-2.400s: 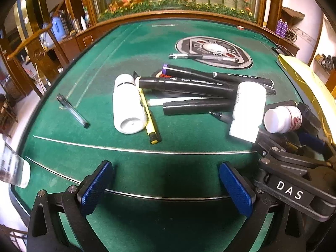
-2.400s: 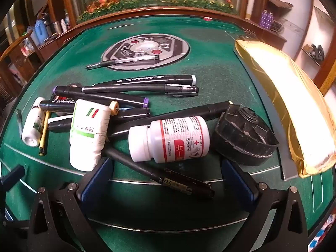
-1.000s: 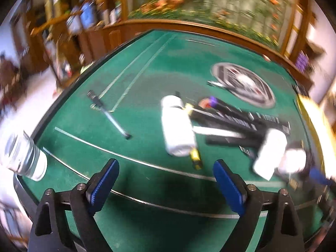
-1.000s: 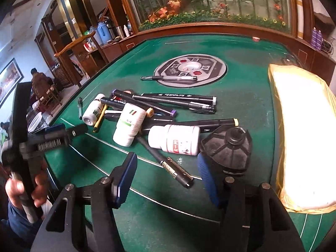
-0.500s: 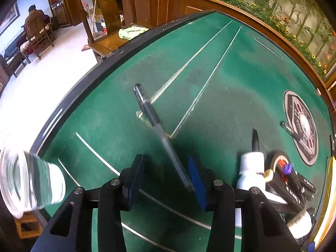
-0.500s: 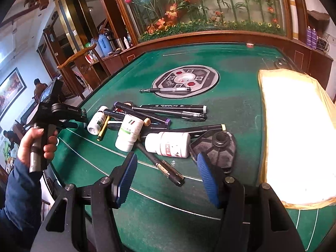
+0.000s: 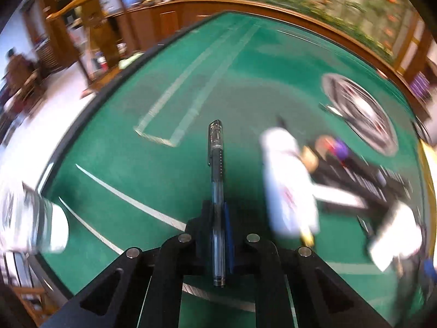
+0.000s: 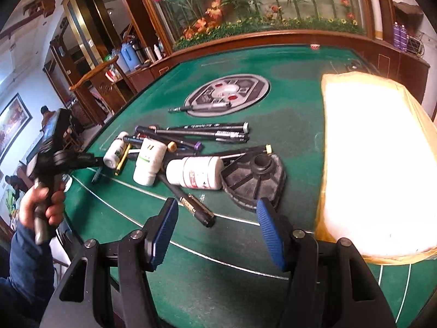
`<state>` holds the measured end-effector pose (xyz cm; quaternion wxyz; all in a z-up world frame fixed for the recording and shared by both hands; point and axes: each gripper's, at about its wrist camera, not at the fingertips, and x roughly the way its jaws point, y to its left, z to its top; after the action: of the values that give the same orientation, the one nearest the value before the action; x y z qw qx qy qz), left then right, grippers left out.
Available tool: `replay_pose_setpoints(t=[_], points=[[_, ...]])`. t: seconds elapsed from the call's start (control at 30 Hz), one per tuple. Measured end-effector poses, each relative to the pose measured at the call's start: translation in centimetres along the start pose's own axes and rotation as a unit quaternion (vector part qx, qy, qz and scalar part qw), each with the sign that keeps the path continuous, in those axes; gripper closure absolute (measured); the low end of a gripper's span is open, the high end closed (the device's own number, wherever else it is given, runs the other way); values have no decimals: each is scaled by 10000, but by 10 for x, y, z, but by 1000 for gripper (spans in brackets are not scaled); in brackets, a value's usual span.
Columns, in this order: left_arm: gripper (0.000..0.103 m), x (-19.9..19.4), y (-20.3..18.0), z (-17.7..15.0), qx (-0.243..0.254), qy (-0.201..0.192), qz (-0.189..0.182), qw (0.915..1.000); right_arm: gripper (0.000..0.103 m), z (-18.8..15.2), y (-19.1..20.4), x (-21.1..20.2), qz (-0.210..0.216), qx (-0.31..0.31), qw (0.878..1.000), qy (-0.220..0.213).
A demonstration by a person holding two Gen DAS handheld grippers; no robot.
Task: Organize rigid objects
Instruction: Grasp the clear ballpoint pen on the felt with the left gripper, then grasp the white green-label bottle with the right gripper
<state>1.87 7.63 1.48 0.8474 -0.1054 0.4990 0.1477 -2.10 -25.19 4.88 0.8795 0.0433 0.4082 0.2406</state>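
1. Left wrist view looks steeply down along its jaws, close over the green counter (image 7: 245,87).
2. Right wrist view sits farther back, looking slantwise across the counter beyond its jaws.
3. Both share the white bottle (image 7: 289,180) and the round emblem (image 8: 226,93).

No legible text anywhere. Red marks on the white bottle (image 8: 194,172) lying on the green surface (image 8: 289,125) (print too blurred to make out). Green label on the white tube (image 8: 149,161), lettering unreadable. White print along the black markers (image 8: 218,132), too small to read. Red-and-white patches on the round grey emblem (image 8: 228,94), no characters discernible. Left wrist view smeared by motion, red smudge on the white bottle (image 7: 289,180) undecipherable.
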Motion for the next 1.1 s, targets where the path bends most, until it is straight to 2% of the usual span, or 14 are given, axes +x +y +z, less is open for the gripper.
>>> replay_pose_setpoints(t=[0.1, 0.2, 0.37, 0.43, 0.7, 0.8, 0.87, 0.93, 1.0, 1.1], points=[[95, -12, -7, -19, 251, -64, -204, 9995, 43, 2, 8, 5, 23, -151, 9999, 62], [95, -13, -1, -21, 283, -107, -391, 9988, 43, 3, 19, 12, 82, -302, 9994, 150], [95, -14, 10, -20, 174, -66, -694, 9974, 41, 13, 40, 31, 583, -190, 9971, 451], [95, -14, 10, -23, 223, -96, -670, 9975, 34, 20, 47, 39, 722, -45, 9963, 463], [94, -10, 1, -19, 392, -239, -479, 9978, 34, 47, 67, 77, 517, 240, 9975, 426], [94, -6, -4, -16, 463, -355, -384, 9976, 41, 52, 79, 88, 225, 77, 9987, 444], [94, -4, -5, -14, 462, -443, -352, 9973, 57, 52, 83, 98, 100, 36, 9980, 626], [94, -3, -5, -12, 451, -488, -353, 9972, 59, 50, 83, 112, 88, 104, 9962, 865], [94, -3, -1, -12, 307, -551, -438, 9970, 69, 48, 84, 113, 87, 85, 9972, 733], [95, -7, 6, -21, 171, -612, -629, 9960, 70, 44, 86, 101, 148, 87, 9981, 597]])
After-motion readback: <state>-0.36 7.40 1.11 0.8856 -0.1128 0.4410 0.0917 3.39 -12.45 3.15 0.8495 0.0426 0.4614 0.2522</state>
